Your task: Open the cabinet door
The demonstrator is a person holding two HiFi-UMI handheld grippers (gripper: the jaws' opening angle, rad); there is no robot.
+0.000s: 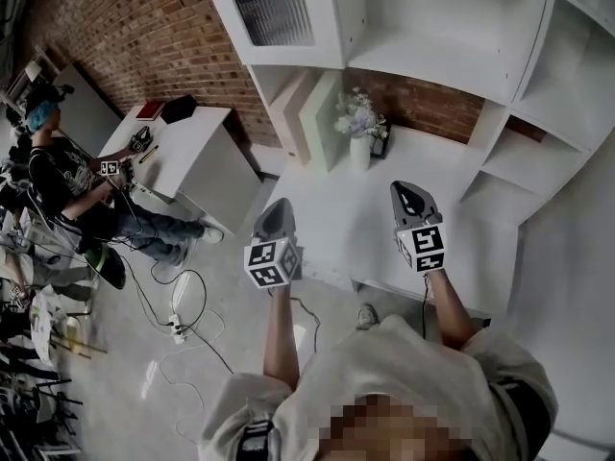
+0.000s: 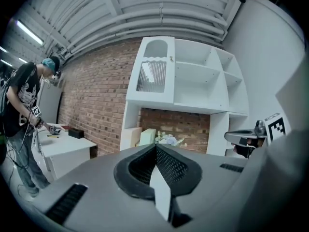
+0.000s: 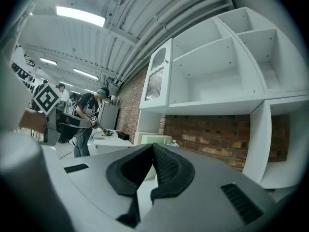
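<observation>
Facing the person, a white shelf unit [image 1: 452,56] is filling the wall, and the door [image 1: 274,8] is sitting shut in its upper left corner, well above and ahead of both grippers. In the left gripper view that door [image 2: 153,74] is standing tall and narrow, its long axis upright, with a ribbed pane in it and a small knob [image 2: 170,58] on its right edge near the top. Judging from that, it is probably hinging on the left and opening by a pull at the right edge.

The left gripper [image 1: 277,211] is lying more nearly under the door, so it is the nearer one; the right gripper [image 1: 411,198] is hanging further right, below the open shelves. Both are pointing about level at the lower shelf, well apart from the knob, so the reach is calling for a climb up and to the left.

Each gripper is showing its jaws closed tip to tip, with nothing between them.
</observation>
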